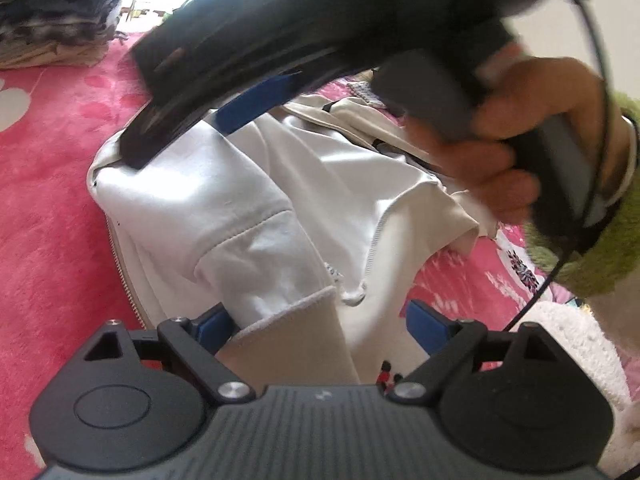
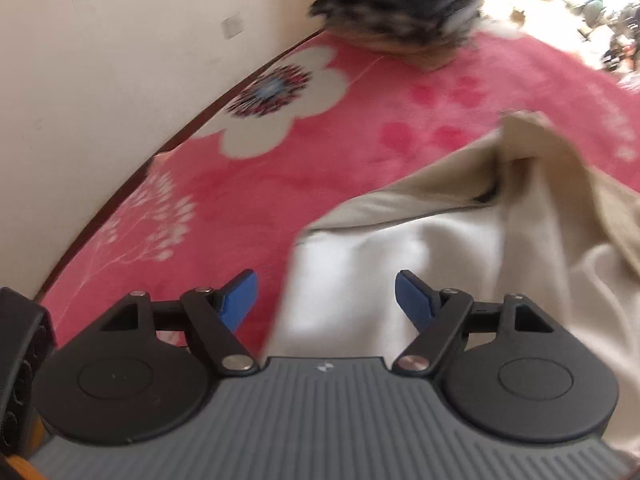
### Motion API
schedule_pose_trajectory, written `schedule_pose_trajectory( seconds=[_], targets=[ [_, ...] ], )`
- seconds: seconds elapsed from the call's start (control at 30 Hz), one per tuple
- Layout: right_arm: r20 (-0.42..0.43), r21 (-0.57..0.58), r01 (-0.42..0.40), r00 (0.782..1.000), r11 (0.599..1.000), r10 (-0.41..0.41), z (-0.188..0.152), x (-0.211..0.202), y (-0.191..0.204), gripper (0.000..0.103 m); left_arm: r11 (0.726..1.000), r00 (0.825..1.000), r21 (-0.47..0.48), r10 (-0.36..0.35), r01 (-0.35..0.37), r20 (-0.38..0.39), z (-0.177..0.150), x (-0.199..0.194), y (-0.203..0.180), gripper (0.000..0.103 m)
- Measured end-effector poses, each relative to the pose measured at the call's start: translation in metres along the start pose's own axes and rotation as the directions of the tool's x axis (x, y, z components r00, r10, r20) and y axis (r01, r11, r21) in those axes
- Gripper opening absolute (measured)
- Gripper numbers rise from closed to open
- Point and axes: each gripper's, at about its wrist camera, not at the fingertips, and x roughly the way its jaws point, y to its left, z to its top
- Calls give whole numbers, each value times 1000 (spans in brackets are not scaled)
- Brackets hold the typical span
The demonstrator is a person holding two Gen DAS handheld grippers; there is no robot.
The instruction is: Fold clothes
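Observation:
A white and beige jacket point(image 1: 224, 200) lies crumpled on the pink floral blanket point(image 1: 48, 184), its zipper along the left edge. My left gripper point(image 1: 320, 320) is open, and the beige cuff point(image 1: 288, 344) of a white sleeve lies between its blue fingers point(image 1: 428, 322). My right gripper shows in the left wrist view point(image 1: 256, 108), held by a hand above the far side of the jacket. In the right wrist view it point(image 2: 326, 294) is open and empty over the jacket's white fabric point(image 2: 380, 264), with a beige fold point(image 2: 540, 168) beyond.
A stack of folded dark patterned clothes point(image 1: 56, 12) sits at the far left of the blanket, also in the right wrist view point(image 2: 400, 4). A cream wall point(image 2: 100, 60) borders the blanket point(image 2: 240, 184). A white knitted cloth point(image 1: 580, 344) lies at the right.

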Motion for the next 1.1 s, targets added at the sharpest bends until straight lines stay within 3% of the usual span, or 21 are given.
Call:
schedule_pose_trajectory(
  seconds=[0.1,0.17,0.23,0.3,0.37,0.4,0.57,0.7,0.77,0.87,0.93,1.03,1.1],
  targets=[
    [-45,-73,41,998,997,-44,1,36,7,73,1000,1000,24,16,-16,5,0,0,-6,92],
    [-71,-100,47,996,994,-54,-2,57,6,34,999,1000,32,28,-29,9,1,0,-9,92],
    [-71,-73,29,997,997,-34,-10,65,-3,12,999,999,21,32,-32,5,3,-4,-7,92],
    [10,49,-41,999,998,40,-17,45,-26,5,999,1000,-31,10,-10,-4,9,-15,3,91],
    [100,167,-119,990,979,103,-24,25,-51,5,996,1000,-85,-18,18,-5,16,-27,12,90],
    [154,234,-160,980,959,126,-32,12,-68,5,991,998,-124,-50,53,31,20,-39,20,90],
    [396,492,-357,904,794,161,-87,-45,-149,5,940,975,-300,-103,160,198,33,-85,63,90],
    [515,625,-423,855,656,60,-150,-79,-204,5,928,981,-365,2,71,195,42,-82,82,90],
    [534,688,-427,845,586,-11,-184,-89,-228,5,939,987,-343,50,5,151,46,-68,84,90],
    [494,759,-380,865,528,-89,-218,-86,-249,6,963,989,-240,137,-121,51,46,-41,71,90],
    [477,801,-380,872,463,-109,-238,-80,-255,10,972,982,-141,188,-189,-23,40,-22,56,90],
    [517,812,-450,850,372,-102,-259,-75,-250,15,978,973,4,210,-211,-100,26,-2,32,91],
    [553,803,-498,827,327,-98,-270,-75,-245,28,976,967,85,212,-202,-140,18,10,18,91]
  ],
)
